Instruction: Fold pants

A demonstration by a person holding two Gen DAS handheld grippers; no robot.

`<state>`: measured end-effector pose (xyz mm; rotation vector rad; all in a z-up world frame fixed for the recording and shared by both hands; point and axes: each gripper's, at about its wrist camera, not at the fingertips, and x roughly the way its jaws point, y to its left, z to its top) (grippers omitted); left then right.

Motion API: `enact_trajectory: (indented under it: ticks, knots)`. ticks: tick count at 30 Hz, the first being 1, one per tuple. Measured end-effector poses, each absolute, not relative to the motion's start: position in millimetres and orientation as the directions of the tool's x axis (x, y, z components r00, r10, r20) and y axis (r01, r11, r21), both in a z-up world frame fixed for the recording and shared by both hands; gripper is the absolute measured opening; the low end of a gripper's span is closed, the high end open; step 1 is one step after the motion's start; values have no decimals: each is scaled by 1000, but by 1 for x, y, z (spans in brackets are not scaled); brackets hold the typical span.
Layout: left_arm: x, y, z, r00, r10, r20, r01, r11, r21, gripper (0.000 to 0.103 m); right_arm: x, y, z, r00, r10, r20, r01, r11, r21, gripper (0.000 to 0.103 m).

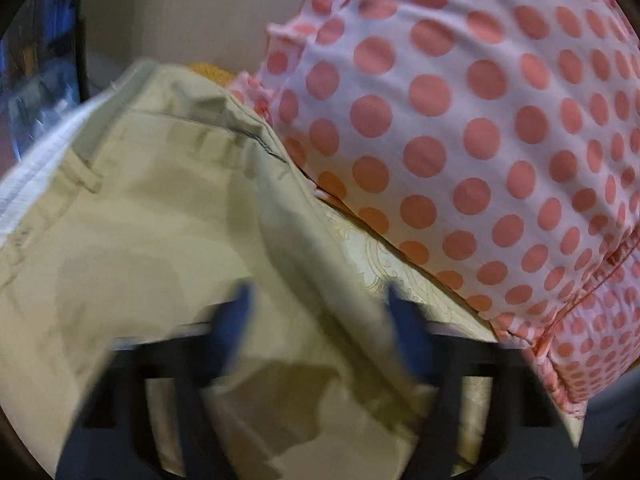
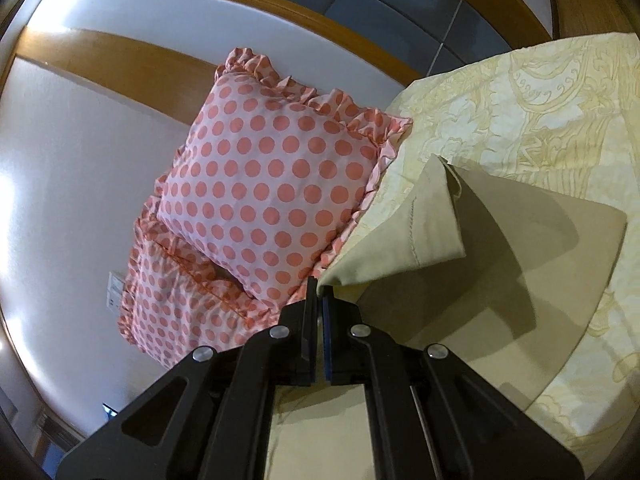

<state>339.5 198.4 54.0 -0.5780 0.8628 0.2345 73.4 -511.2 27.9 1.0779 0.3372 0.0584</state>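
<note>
1. The beige cotton pants [image 2: 500,248] lay on the cream patterned bedsheet [image 2: 540,92], just beside the pink polka-dot ruffled pillow [image 2: 272,184].
2. The right gripper [image 2: 319,300] pinched a lifted corner, fingers closed.
3. The left gripper [image 1: 320,320] hovered with fingers spread over the pants.

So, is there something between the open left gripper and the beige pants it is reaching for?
Nothing visible. The left gripper hangs open directly over the beige cotton pants, with only air between. The pink polka-dot pillow lies beside them, not in the path.
</note>
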Motion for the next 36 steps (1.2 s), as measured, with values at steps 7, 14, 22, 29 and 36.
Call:
enact_trajectory:
  ticks: [7, 14, 22, 29, 36]
  knots:
    - [203, 207, 95, 778, -90, -622, -279, 838, -469, 4, 62, -523, 35, 961, 174, -216, 99, 512, 853, 2]
    - [34, 201, 60, 764, -54, -643, -325, 829, -456, 8, 44, -536, 13, 924, 146, -354, 224, 541, 811, 2]
    - [8, 195, 34, 737, -84, -671, -332, 819, -467, 9, 27, -548, -15, 911, 142, -388, 278, 483, 830, 2]
    - [-1, 197, 29, 727, -106, -678, -296, 843, -449, 3, 10, -548, -25, 902, 121, -414, 317, 466, 826, 2]
    - [-10, 191, 24, 729, -77, -681, -267, 883, -386, 10, 9, -547, -20, 874, 97, -475, 365, 514, 777, 4]
